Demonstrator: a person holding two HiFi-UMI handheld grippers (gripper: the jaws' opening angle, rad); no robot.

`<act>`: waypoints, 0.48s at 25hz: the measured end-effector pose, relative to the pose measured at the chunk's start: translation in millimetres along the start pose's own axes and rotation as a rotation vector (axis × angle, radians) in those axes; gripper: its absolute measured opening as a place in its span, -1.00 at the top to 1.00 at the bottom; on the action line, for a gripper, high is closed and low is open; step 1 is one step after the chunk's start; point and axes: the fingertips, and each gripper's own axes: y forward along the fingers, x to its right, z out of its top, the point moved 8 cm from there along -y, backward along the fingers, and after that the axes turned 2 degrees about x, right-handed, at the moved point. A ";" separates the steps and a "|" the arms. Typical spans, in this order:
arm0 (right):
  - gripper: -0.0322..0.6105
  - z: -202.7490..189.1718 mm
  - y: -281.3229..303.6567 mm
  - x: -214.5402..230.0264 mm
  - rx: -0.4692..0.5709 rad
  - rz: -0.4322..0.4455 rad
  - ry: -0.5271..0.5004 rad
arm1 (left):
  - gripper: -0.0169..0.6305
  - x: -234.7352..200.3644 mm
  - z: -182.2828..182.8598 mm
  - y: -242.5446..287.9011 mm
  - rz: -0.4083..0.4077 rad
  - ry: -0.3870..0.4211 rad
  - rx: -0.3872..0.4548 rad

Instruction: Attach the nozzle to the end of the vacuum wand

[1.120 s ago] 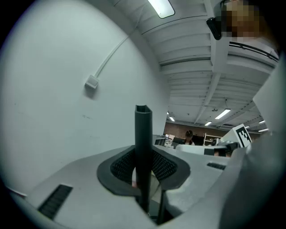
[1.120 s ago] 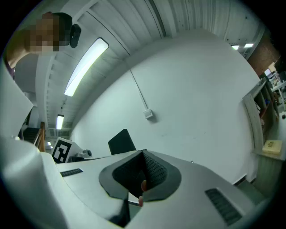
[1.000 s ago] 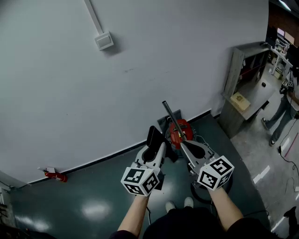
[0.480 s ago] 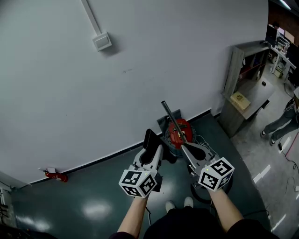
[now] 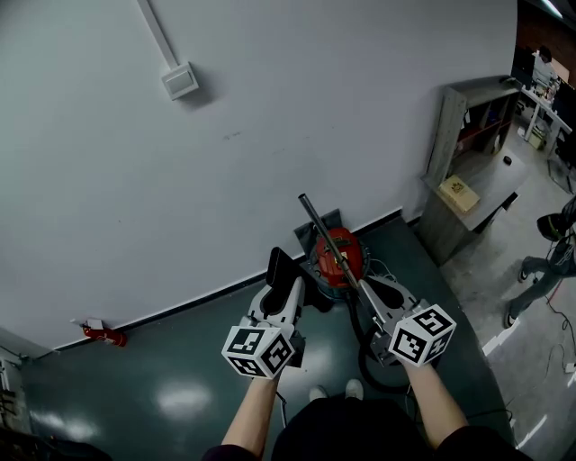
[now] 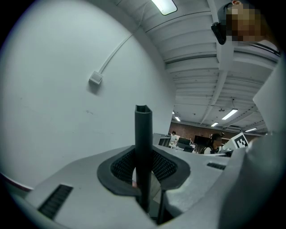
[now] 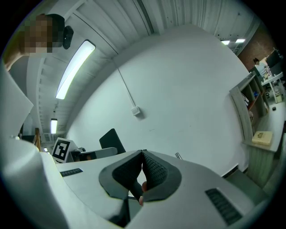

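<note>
- Left gripper [image 5: 284, 290] pinches the black crevice nozzle [image 6: 143, 147] upright; right gripper [image 5: 366, 286], jaws pressed together, hangs near the metal wand [image 5: 319, 223].
- Approach step, likely: next, line the nozzle's open end up with the wand tip and push it on.

Head view first: cool, even light falls across the pale wall [image 5: 270, 126], with no hard shadows. A soft white glare sits on the glossy floor [image 5: 184, 401] at lower left, and the upper right corner goes dim. Detail is crisp, though straight lines bow towards the edges.

In the left gripper view, a ceiling lamp [image 6: 164, 5] blows out at the top edge. The nozzle [image 6: 143, 129] reads as a near-black silhouette, and the left hand-held gripper [image 6: 144, 156] looks soft so close to the lens.

In the right gripper view, a long tube light [image 7: 73, 69] glows at upper left and a glint sits on the wand [image 7: 178, 155] tip. The right hand-held gripper [image 7: 142, 153] is shaded between its pads. Both views have heavy fisheye and black corners.
</note>
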 end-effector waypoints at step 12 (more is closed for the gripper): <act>0.84 -11.9 21.6 29.7 -0.033 0.009 0.061 | 0.68 -17.7 -6.1 20.8 0.037 0.000 -0.035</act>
